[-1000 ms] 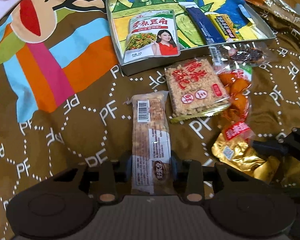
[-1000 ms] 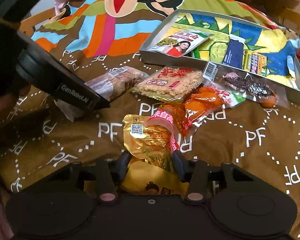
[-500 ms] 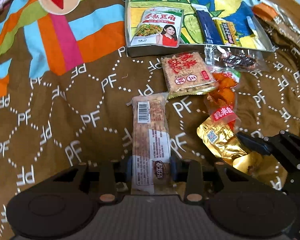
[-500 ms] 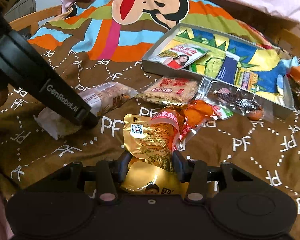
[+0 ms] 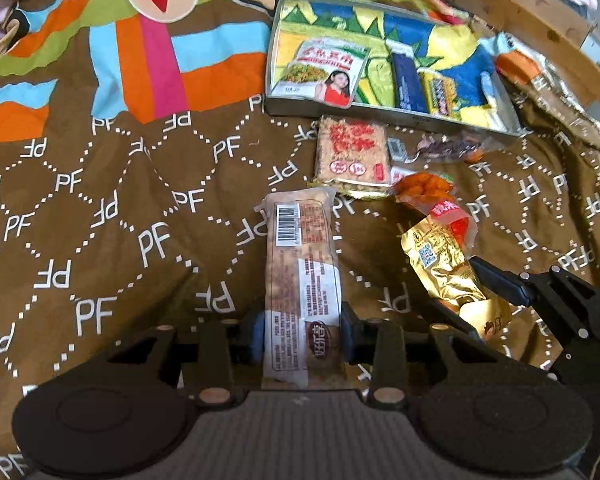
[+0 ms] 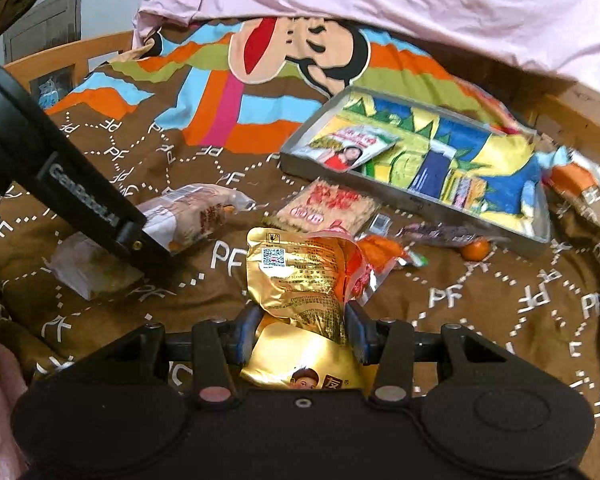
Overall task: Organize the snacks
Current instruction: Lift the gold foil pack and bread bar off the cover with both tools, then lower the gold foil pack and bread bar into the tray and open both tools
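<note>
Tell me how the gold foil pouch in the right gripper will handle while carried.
The gold foil pouch looks soft: it creases and bulges where the right gripper pinches it, so it will likely flop. Its shiny film may slip. It seems light, staying up from one pinch.

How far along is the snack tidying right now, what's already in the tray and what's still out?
Done: the tray holds a green packet, a blue stick pack and a yellow one. In hand: the left gripper clamps a long bar; the right gripper clamps a gold pouch. Left on the blanket: a rice cracker pack, an orange pack and a clear wrapped snack.
</note>
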